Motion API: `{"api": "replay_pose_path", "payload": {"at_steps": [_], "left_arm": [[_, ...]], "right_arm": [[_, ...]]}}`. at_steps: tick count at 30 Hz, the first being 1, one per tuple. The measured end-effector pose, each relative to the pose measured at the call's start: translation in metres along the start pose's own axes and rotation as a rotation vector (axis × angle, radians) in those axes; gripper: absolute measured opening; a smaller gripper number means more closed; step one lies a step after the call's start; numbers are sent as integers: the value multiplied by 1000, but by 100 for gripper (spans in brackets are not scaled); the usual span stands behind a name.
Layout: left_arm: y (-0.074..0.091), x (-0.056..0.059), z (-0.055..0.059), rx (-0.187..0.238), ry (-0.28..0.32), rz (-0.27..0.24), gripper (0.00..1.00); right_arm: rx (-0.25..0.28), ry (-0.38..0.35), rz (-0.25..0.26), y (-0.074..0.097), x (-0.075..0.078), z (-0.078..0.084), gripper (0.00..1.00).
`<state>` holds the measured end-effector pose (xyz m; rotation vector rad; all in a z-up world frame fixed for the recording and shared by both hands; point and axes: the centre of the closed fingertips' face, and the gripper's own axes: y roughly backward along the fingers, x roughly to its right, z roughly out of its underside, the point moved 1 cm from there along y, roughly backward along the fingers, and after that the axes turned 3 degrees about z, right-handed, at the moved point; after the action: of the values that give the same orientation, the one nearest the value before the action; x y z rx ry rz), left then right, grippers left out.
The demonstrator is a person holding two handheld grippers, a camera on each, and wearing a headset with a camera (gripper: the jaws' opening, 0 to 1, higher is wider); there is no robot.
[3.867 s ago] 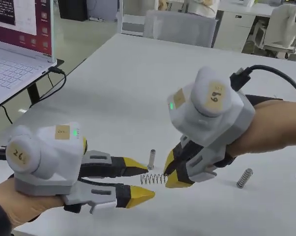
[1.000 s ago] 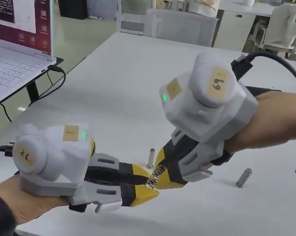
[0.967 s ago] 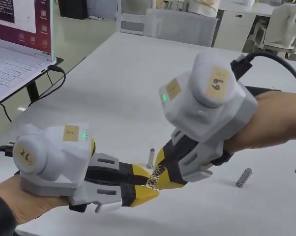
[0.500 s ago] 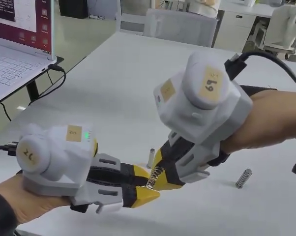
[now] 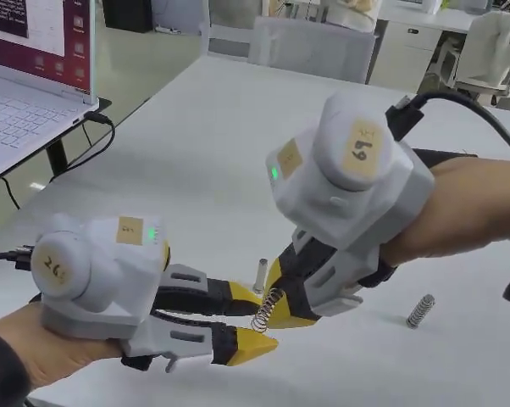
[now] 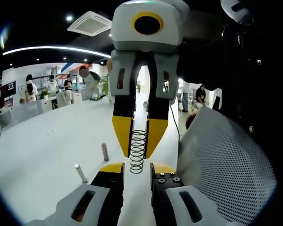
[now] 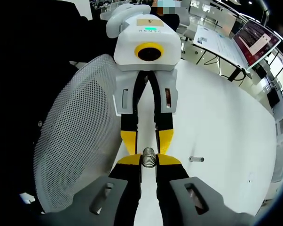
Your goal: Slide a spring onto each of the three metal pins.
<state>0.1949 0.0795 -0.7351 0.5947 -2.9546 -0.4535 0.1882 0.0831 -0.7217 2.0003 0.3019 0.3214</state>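
A thin wire spring (image 5: pixel 266 309) hangs above the white table (image 5: pixel 196 161), and my right gripper (image 5: pixel 279 310) is shut on it from the upper right. In the right gripper view the spring (image 7: pixel 149 157) is seen end-on between the yellow tips. My left gripper (image 5: pixel 260 322) faces it from the lower left, open, with its jaws spread on either side of the spring's lower end (image 6: pixel 137 165). One short metal pin (image 5: pixel 260 275) stands upright just behind the tips. A second, tighter spring (image 5: pixel 420 309) lies on the table to the right.
A laptop (image 5: pixel 26 85) sits on a side table at the left, its cable (image 5: pixel 98 140) hanging by the table's edge. Chairs and desks stand beyond the far edge. The pin (image 6: pixel 80 173) and the second spring (image 6: pixel 105 151) lie left of the jaws in the left gripper view.
My left gripper's jaws, closed by the spring's end half a second ago, have spread apart. The right gripper still holds the spring at about the same place.
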Motion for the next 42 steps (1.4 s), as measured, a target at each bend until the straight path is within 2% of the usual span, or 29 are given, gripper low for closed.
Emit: {"api": "replay_pose_path", "payload": {"at_steps": [6,15,25,33,39,42], "left_arm": [[5,-5,4,8,15,-29,24],[12,-16,9,13,33,-88,46],[19,-24,14,19,41,-135,60],[25,-28,19,23,44,-166,68],[28,-28,21,22,50,-179,70],[29,-30,23,20,50,-185,71]], "right_arm": [[-14,-11,5,1,4,5,9],[-26,-35,26,3,15,12,9],[-41,-60,57,7,30,21,9],[-54,-77,87,8,48,26,9],[-65,-87,98,6,61,30,9],[-79,-87,119,6,72,32,9]]}}
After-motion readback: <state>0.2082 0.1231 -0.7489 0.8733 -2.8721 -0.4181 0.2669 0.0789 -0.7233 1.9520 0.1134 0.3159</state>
